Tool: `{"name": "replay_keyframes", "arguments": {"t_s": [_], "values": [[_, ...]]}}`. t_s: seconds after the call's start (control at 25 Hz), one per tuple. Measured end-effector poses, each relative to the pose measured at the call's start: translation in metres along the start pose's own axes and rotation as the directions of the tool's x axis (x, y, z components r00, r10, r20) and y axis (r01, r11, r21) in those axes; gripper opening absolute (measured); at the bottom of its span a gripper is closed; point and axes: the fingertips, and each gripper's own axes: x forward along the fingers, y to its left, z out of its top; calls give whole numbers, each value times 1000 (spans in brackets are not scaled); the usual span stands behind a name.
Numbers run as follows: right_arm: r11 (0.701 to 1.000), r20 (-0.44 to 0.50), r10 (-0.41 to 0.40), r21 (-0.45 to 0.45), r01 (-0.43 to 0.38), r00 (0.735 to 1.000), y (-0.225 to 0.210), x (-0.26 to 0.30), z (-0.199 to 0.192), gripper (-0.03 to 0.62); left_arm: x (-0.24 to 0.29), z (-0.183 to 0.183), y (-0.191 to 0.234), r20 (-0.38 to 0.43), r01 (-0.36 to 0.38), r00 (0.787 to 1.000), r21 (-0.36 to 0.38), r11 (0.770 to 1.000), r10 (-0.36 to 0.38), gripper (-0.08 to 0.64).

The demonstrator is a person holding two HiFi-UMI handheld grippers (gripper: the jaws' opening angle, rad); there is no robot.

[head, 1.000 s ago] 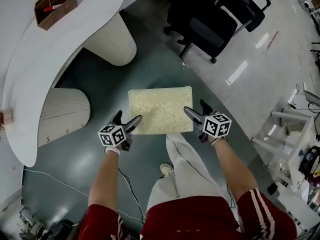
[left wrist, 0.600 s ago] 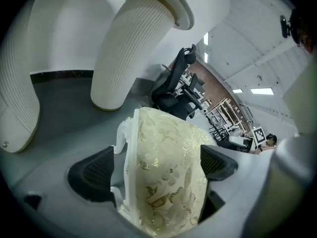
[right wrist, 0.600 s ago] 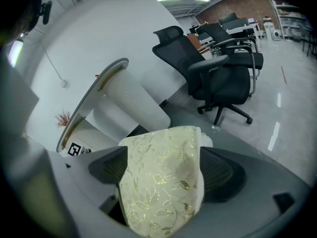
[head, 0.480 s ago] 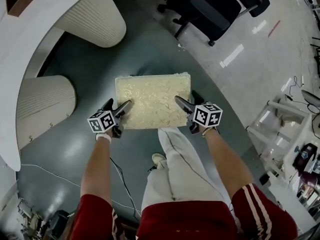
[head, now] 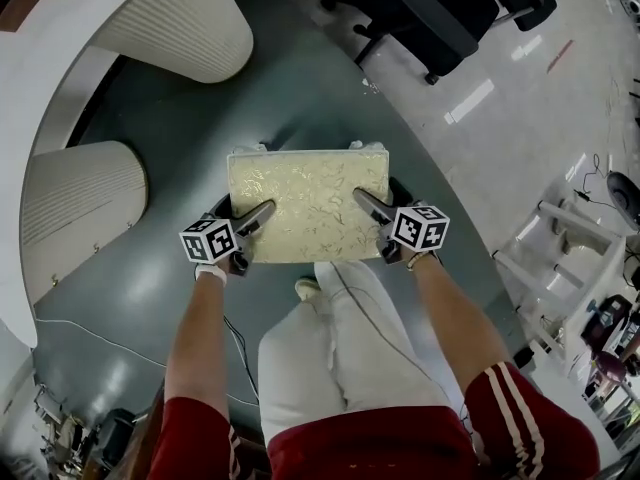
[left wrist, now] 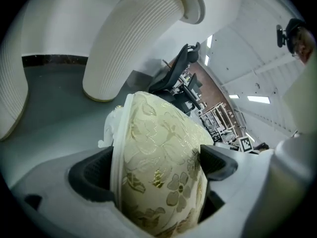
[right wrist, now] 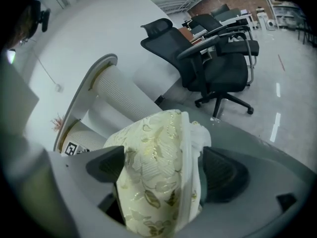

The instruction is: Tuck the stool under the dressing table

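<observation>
The stool (head: 305, 203), with a cream floral cushion and white trim, sits low over the grey floor in front of the white dressing table (head: 40, 88). My left gripper (head: 255, 218) is shut on the cushion's left edge (left wrist: 158, 167), and both its pads press on it. At the cushion's right edge (right wrist: 153, 172) my right gripper (head: 365, 203) has its jaws opening. The cushion is still between them, with a thin gap at the trim side. The stool's legs are hidden under the cushion.
Two fluted cream pedestals (head: 180, 23) (head: 75, 208) carry the table top, with a gap of grey floor between them. A black office chair (head: 440, 8) stands behind the stool. A white rack (head: 565, 238) is at the right. The person's leg (head: 340, 348) and shoe (head: 305, 288) are just behind the stool.
Both grippers have come down with the stool between them, and the head view has moved closer over it. The grip points on the cushion's two side edges are the same.
</observation>
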Motion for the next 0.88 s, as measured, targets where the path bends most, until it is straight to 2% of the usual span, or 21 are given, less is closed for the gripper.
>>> {"name": "replay_keyframes", "arguments": {"t_s": [0.16,0.24,0.4,0.48,0.64,0.88], "values": [[989,23,95,111,-97,995,5,7,-4,473,1,2,2,2,32,999,-19,999,-32,541],[985,43,101,137,-106,994,7,7,-4,460,0,3,1,13,31,999,-18,999,-30,541],[994,51,42,103,-47,998,7,4,0,438,1,6,0,35,3,999,23,1000,-3,522],[995,39,35,97,-39,999,8,4,-1,433,-1,2,1,35,-16,999,15,1000,16,522],[996,-22,58,63,-56,998,21,-3,-5,427,-24,-18,-2,63,-45,997,-56,997,48,523],[993,-127,118,-8,-120,985,74,-18,-17,426,-93,-51,-16,127,-102,984,-161,982,123,522]]}}
